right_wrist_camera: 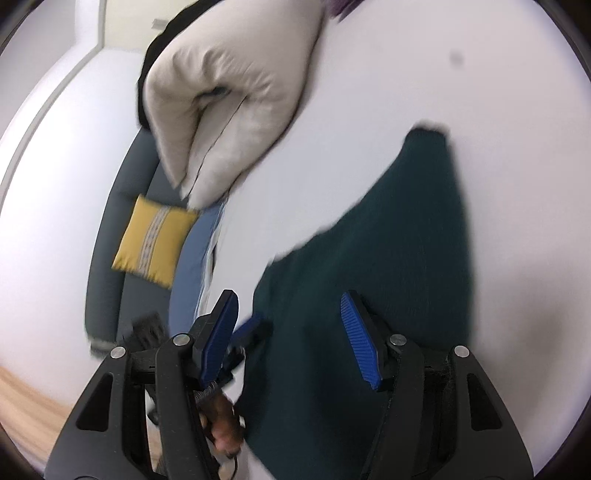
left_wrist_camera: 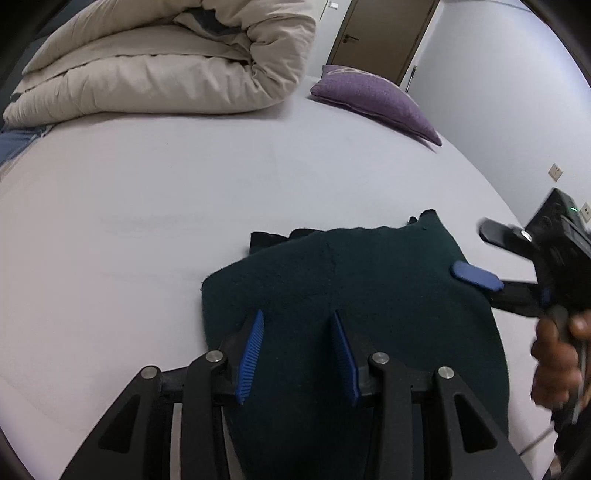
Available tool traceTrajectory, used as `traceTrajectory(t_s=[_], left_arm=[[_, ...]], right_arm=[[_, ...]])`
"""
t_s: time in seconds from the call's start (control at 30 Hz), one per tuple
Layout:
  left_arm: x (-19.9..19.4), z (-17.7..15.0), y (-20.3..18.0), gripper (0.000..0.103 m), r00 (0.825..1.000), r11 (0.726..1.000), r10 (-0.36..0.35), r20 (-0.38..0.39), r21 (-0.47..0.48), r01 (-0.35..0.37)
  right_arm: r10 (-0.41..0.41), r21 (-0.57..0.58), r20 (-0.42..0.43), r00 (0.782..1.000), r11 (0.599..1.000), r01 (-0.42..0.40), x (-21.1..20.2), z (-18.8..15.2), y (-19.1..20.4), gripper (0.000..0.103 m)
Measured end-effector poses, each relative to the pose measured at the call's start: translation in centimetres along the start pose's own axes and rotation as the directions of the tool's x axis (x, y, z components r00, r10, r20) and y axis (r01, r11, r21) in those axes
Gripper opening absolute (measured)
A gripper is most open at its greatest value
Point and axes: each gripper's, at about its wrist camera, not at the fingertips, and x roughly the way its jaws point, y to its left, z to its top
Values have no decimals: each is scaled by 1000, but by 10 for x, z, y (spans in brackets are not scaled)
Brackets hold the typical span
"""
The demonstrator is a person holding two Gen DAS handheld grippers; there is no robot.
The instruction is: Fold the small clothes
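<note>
A dark green knitted garment [left_wrist_camera: 351, 288] lies flat on the white bed sheet [left_wrist_camera: 147, 206], with a folded layer on top. My left gripper [left_wrist_camera: 297, 321] is open, its blue pads hovering over the garment's near part. My right gripper [left_wrist_camera: 476, 254] comes in from the right, open, one blue pad over the garment's right edge. In the right wrist view the right gripper [right_wrist_camera: 290, 314] is open above the same garment [right_wrist_camera: 388, 258], and the left gripper's tip [right_wrist_camera: 251, 328] shows beside it. The view is motion-blurred.
A rolled beige duvet [left_wrist_camera: 159, 66] lies at the far left of the bed, and a purple cushion [left_wrist_camera: 376, 96] at the far right. A yellow cushion [right_wrist_camera: 155, 240] sits on a grey chair [right_wrist_camera: 107, 258] beside the bed. A door [left_wrist_camera: 380, 33] stands behind.
</note>
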Motion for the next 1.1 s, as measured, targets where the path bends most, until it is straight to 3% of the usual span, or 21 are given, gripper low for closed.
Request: traceTrajectory(t_s=[0.13, 0.3, 0.37, 0.47, 0.53, 0.6, 0.7, 0.87, 1.0, 1.1], left_arm=[[3, -7, 1, 44, 1000, 1000, -6, 20, 30, 5], [6, -6, 16, 45, 996, 996, -77, 35, -33, 78], [-4, -6, 19, 45, 995, 994, -86, 51, -57, 88], [-31, -11, 32, 54, 993, 987, -80, 92, -134, 92], [-49, -18, 45, 76, 989, 980, -64, 136, -179, 88], [-57, -27, 58, 77, 990, 971, -63, 127, -220, 90], [-51, -41, 73, 77, 991, 949, -124, 50, -285, 133], [-37, -49, 71, 76, 965, 917, -256, -46, -327, 228], [-30, -53, 81, 76, 940, 865, -337, -53, -412, 287], [-26, -53, 81, 76, 923, 846, -378, -73, -433, 312]], right_arm=[[-39, 51, -3, 999, 998, 39, 22, 31, -21, 58], [20, 68, 51, 999, 997, -23, 21, 40, -41, 55], [0, 76, 87, 996, 997, -7, 12, 37, -43, 56], [-69, 40, 128, 989, 997, 64, -32, 16, -44, 62], [-105, -27, 118, 987, 994, 109, -50, 0, -36, 67], [-118, -64, 71, 990, 990, 123, -63, -20, -34, 67], [-89, -56, -9, 996, 995, 88, -68, -49, -38, 69], [-80, -58, -88, 993, 996, 75, -49, -83, -37, 69], [-35, -13, -92, 995, 999, 34, -41, -85, -39, 69], [-19, 7, -104, 994, 1000, 19, -37, -85, -40, 69]])
